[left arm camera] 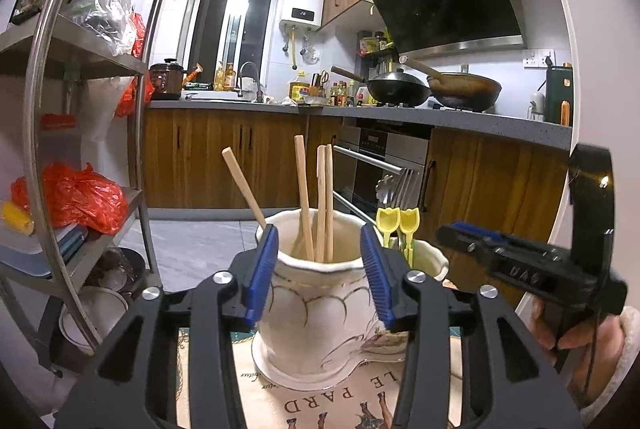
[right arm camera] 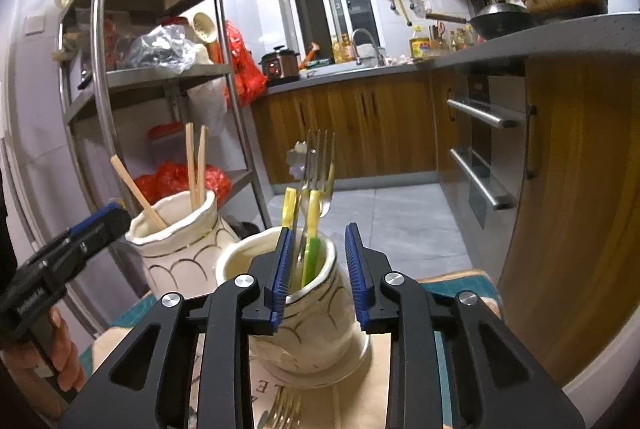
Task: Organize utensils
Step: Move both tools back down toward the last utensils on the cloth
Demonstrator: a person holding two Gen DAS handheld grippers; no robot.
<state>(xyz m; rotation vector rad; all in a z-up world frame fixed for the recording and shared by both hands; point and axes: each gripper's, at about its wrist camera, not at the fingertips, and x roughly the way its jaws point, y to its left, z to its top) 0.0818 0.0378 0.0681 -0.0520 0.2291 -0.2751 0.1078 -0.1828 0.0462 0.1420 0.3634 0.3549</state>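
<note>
In a home kitchen, your left tool [left arm camera: 319, 265] stands with its blue pads parted on either side of a cream vase [left arm camera: 316, 313], gripping nothing; four wooden chopsticks [left arm camera: 304, 197] stand in that vase, one leaning left. Just right of it, a second cream vase [right arm camera: 308, 313] holds yellow-handled utensils [right arm camera: 312, 229] and metal forks [right arm camera: 318, 165], their tines upward. Your right tool [right arm camera: 317, 269] frames this vase the same way, its pads apart and closed on nothing, the left pad just beside the yellow handles. Both vases rest on a printed cloth [left arm camera: 320, 401] covering the surface. One more fork [right arm camera: 284, 409] lies on the cloth at the foot of the second vase, between the right tool's arms. A hand [left arm camera: 576, 333] grips the right tool's handle at the far right.
</note>
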